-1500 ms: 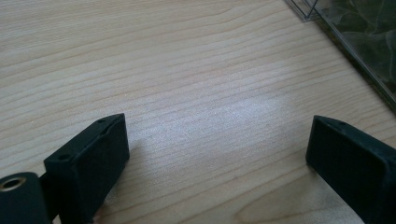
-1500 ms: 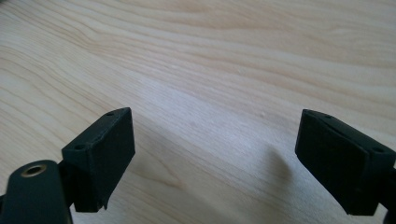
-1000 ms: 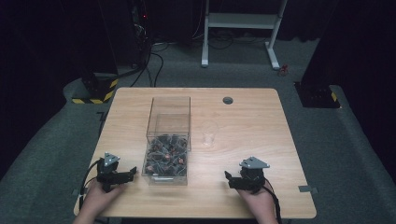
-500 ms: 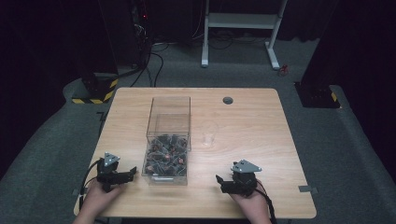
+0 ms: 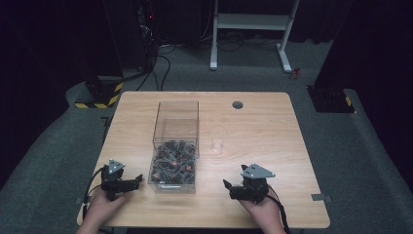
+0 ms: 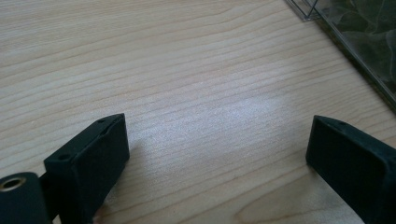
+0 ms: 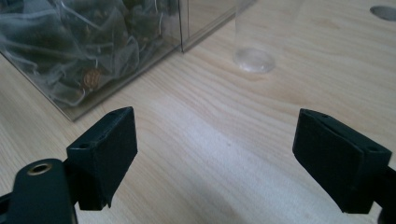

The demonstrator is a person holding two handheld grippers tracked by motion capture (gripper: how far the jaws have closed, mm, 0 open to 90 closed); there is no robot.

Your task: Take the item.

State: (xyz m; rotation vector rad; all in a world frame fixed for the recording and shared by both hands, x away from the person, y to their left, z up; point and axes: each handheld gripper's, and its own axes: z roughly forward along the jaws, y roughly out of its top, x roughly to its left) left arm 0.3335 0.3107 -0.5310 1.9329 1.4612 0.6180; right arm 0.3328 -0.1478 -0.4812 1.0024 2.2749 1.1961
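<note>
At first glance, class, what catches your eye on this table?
The clear box left of the table's middle, holding a dark heap of tea bags at its near end. A small clear glass stands just right of it. The left gripper and right gripper rest open on either side.

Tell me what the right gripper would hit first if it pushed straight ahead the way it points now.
Probably the small clear plastic cup: the right gripper, jaws wide open, points over bare wooden table toward it. The clear box of tea bags lies left of that line, though depth is unclear.
</note>
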